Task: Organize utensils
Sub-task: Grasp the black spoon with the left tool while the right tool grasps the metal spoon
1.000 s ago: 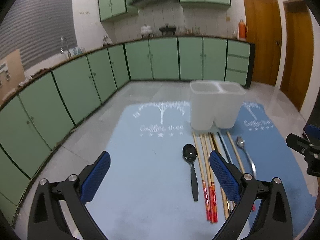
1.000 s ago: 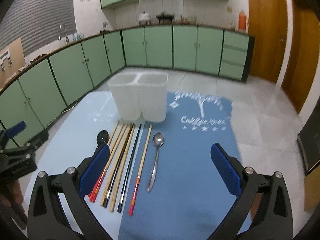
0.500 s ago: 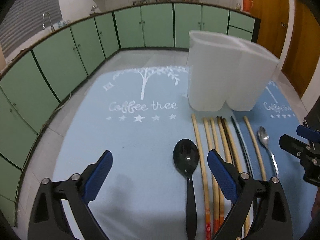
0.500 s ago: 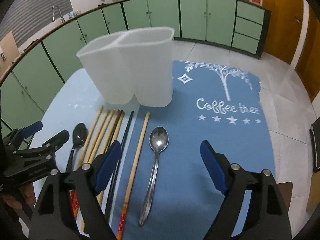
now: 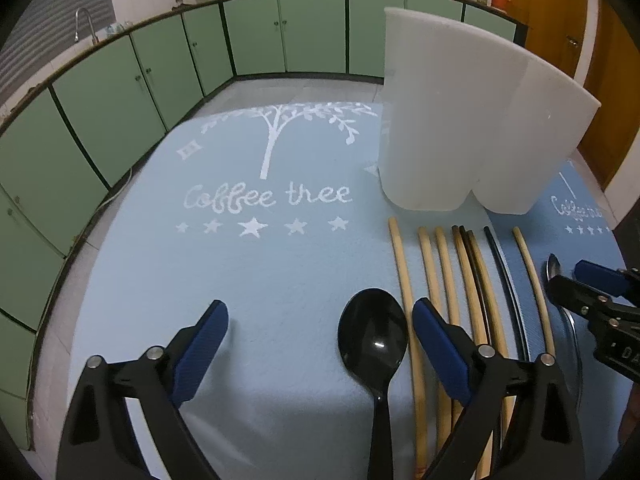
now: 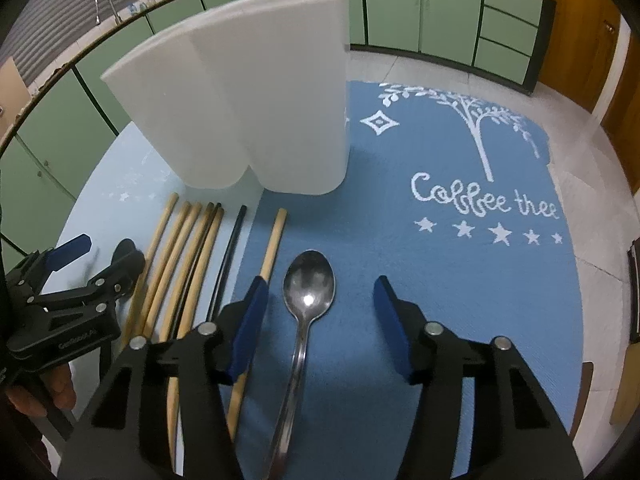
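A white two-compartment holder [image 5: 472,128] [image 6: 248,108] stands upright on the blue mats. In front of it lie several chopsticks [image 5: 448,280] [image 6: 188,252], a black spoon [image 5: 376,344] and a metal spoon [image 6: 308,292]. My left gripper [image 5: 320,344] is open and low, with the black spoon's bowl between its fingers, near the right one. My right gripper [image 6: 318,320] is open and low, straddling the metal spoon, whose handle runs under it. Each gripper shows in the other's view: the right one [image 5: 592,296], the left one [image 6: 80,272].
Two blue "Coffee tree" mats cover the table: light blue [image 5: 248,264] on the left, darker blue [image 6: 460,280] on the right. Green kitchen cabinets [image 5: 280,28] curve around behind. A wooden door [image 5: 608,80] is at the right.
Both grippers have come down and forward toward the utensils. The left one now frames the black spoon, the right one the metal spoon, and the right jaws have narrowed a little.
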The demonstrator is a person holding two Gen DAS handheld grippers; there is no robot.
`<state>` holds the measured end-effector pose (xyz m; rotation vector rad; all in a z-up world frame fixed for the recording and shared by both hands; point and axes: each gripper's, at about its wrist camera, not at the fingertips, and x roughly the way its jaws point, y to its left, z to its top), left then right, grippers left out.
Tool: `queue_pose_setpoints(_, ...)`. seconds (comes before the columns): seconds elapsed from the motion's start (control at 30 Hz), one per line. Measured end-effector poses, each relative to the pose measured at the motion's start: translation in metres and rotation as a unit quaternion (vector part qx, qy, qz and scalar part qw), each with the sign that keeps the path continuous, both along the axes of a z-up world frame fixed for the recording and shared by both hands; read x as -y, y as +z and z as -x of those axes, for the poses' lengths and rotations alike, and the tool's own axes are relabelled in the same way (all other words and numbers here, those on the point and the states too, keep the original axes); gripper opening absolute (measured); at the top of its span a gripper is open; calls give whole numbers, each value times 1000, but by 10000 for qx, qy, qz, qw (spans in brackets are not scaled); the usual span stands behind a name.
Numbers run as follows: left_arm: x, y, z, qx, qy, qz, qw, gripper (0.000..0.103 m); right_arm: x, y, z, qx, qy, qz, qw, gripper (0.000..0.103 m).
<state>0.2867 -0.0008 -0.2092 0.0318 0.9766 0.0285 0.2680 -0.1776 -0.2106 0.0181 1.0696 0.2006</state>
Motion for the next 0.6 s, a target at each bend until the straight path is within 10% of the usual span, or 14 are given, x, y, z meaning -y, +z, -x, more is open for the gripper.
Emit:
queue_pose_setpoints(0.33,-3,-3,1,-95,-128,307,9994,84,-5,-5,-1,56,0,94,9999,39)
queue_pose_setpoints(0.6,5,2,5,52,-508,387,9979,45,2,-5,0,57,-67,-70,9999,28)
